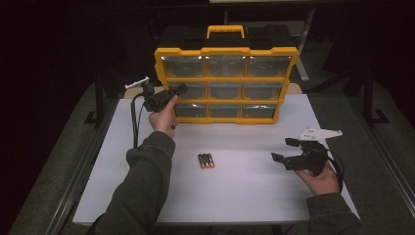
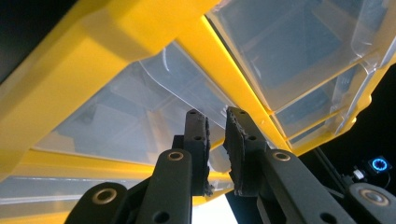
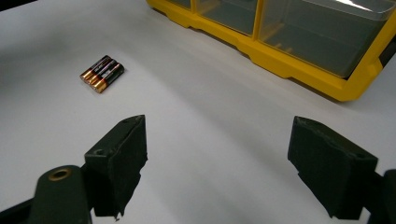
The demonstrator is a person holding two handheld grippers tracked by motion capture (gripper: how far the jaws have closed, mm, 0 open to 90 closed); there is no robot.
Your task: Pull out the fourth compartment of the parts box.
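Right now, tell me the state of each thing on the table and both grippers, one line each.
Left gripper: jaws nearly shut, tips at a clear drawer front on the organizer's left side; whether they pinch anything cannot be told.
Right gripper: jaws wide open, holding nothing, above the table.
Yellow drawer organizer: standing upright, drawers look pushed in.
Three batteries: lying side by side on the table, untouched.

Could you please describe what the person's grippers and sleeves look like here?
Both the left gripper and the right gripper are black, with two flat-padded jaws on pivoted links with brass-coloured rivets. Each carries a pale three-cornered plate and trails a black cable. The sleeves are dark olive-grey.
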